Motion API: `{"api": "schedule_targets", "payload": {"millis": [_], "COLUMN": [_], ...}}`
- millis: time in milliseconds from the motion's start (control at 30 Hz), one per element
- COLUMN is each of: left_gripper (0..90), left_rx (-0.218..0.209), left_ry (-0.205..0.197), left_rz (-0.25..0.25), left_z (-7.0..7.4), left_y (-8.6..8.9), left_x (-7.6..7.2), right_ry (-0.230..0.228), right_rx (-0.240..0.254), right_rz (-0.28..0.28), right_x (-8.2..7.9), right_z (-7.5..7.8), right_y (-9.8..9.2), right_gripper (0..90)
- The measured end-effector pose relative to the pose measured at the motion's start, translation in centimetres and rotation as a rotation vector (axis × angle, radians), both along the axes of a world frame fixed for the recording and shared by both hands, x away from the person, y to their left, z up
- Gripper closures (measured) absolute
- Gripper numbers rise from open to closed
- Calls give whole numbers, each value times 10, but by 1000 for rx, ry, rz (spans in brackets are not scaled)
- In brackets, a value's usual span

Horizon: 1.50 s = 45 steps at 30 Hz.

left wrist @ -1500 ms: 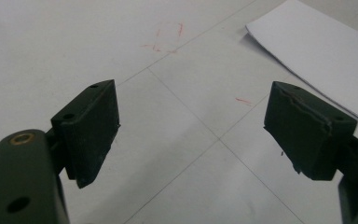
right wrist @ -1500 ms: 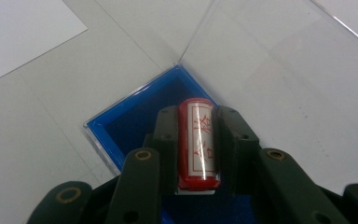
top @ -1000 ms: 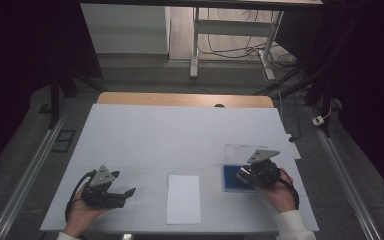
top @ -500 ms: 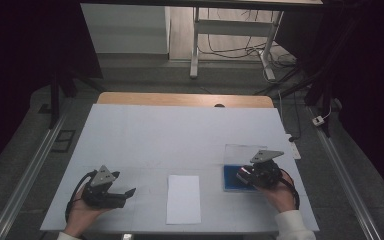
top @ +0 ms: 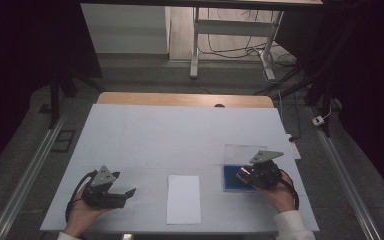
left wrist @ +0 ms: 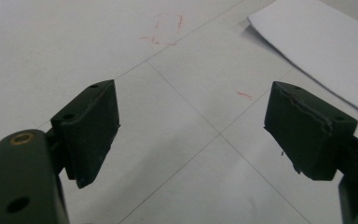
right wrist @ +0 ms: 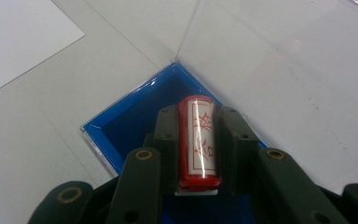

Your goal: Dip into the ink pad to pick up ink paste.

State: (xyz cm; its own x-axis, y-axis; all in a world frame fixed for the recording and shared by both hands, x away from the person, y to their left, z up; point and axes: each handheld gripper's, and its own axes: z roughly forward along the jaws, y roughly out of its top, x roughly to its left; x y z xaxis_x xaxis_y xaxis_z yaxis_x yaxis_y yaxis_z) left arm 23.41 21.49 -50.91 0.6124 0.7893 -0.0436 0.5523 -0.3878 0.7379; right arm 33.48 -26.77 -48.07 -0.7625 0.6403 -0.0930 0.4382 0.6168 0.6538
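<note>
My right gripper (right wrist: 196,147) is shut on a red cylinder with a white label and red characters, a stamp (right wrist: 197,140), held over a blue tray (right wrist: 121,126) with a clear lid (right wrist: 279,60) swung open behind it. In the high view the right gripper (top: 247,176) sits over the blue tray (top: 230,176) at the table's right. My left gripper (top: 126,194) rests near the front left, open, its jaws wide apart over bare table (left wrist: 186,140). A white paper sheet (top: 183,198) lies between the two grippers, its corner (left wrist: 326,42) showing in the left gripper view.
The white table top (top: 180,135) has a wooden strip (top: 180,99) along its far edge. Faint red marks (left wrist: 165,30) are drawn on the surface ahead of the left gripper. A metal frame and cables (top: 230,40) stand on the floor beyond.
The right gripper has shifted slightly over the blue tray with the stamp. The left gripper has stayed put.
</note>
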Motion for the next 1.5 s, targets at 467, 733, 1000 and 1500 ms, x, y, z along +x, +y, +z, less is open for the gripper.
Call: {"api": "schedule_targets", "payload": {"millis": [467, 733, 1000, 1500], "left_gripper": [181, 180, 180, 180], "left_rx": [0, 0, 1, 1], "left_ry": [0, -7, -7, -6], "left_rz": [0, 2, 3, 2], "left_z": [0, 1, 1, 1], "left_y": [0, 1, 1, 1], "left_x": [0, 0, 0, 0], "right_ry": [-3, -33, -58, -119], "right_rx": [18, 110, 135, 87], "right_rz": [-7, 19, 15, 5], "right_x": [-1, -2, -7, -16], "right_z": [-2, 12, 26, 50], "right_y": [-1, -11, -14, -10], "right_gripper": [709, 704, 704, 704]}}
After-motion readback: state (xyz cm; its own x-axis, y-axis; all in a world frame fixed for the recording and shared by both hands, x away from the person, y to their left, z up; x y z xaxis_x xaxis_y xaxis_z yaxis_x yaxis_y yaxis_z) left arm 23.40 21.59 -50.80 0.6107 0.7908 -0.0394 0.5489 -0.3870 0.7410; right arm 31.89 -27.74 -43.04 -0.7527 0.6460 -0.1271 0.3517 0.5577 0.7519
